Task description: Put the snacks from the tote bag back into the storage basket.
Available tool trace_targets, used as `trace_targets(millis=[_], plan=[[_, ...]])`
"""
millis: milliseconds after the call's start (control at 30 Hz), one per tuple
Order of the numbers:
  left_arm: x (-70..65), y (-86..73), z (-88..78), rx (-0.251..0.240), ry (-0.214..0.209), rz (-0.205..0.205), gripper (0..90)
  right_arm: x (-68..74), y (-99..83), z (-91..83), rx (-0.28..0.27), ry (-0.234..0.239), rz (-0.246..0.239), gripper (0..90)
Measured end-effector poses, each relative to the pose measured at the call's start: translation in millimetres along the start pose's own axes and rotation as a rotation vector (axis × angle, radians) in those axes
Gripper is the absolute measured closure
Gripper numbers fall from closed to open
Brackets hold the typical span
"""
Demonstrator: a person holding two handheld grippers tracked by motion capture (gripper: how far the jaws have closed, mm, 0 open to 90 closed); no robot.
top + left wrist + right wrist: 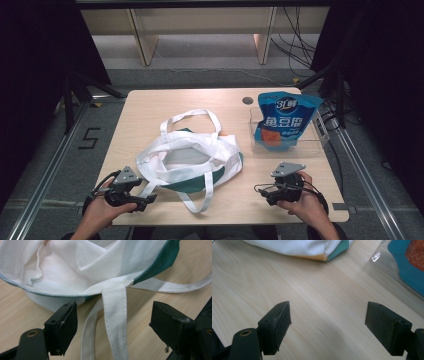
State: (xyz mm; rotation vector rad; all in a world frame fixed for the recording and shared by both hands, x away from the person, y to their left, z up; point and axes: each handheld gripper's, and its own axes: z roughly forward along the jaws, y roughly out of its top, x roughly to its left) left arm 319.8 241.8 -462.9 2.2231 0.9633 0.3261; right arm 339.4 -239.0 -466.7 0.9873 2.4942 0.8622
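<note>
A limp white canvas tote bag (pixel 192 152) with green trim slumps on the pale wood-grain tabletop (pixel 150 107); left claw (pixel 113 322) gapes around its woven strap (pixel 115 315), right claw (pixel 328 325) apart over bare wood.

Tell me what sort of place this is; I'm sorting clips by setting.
Probably a lab recording station, not a home: a small wooden table stands between metal rails, loose cables trail across the floor behind it, and a floor marking sits beside it.
</note>
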Motion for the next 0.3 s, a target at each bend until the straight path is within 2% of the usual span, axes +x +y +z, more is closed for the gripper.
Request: trace_targets(millis=[33, 67, 100, 267, 300], plan=[[-0.2, -0.1, 0.2, -0.002, 0.001, -0.003, 21.2, 0.6, -0.4, 1.8, -0.016, -0.008, -0.001, 21.4], [-0.1, -0.2, 0.2, -0.002, 0.001, -0.004, 21.2, 0.5, 0.3, 0.1, 0.007, 0.004, -0.003, 21.4], [-0.8, -0.6, 0.7, -0.004, -0.001, -0.022, 21.2, 1.5, -0.3, 2.1, -0.011, -0.005, -0.001, 21.4], [-0.7, -0.7, 0.2, -0.005, 0.001, -0.019, 21.2, 2.4, -0.3, 2.4, -0.007, -0.004, -0.005, 21.4], [-0.7, -0.6, 0.1, -0.005, 0.001, -0.019, 21.2, 1.7, 0.3, 0.9, 0.013, 0.005, -0.010, 21.5]])
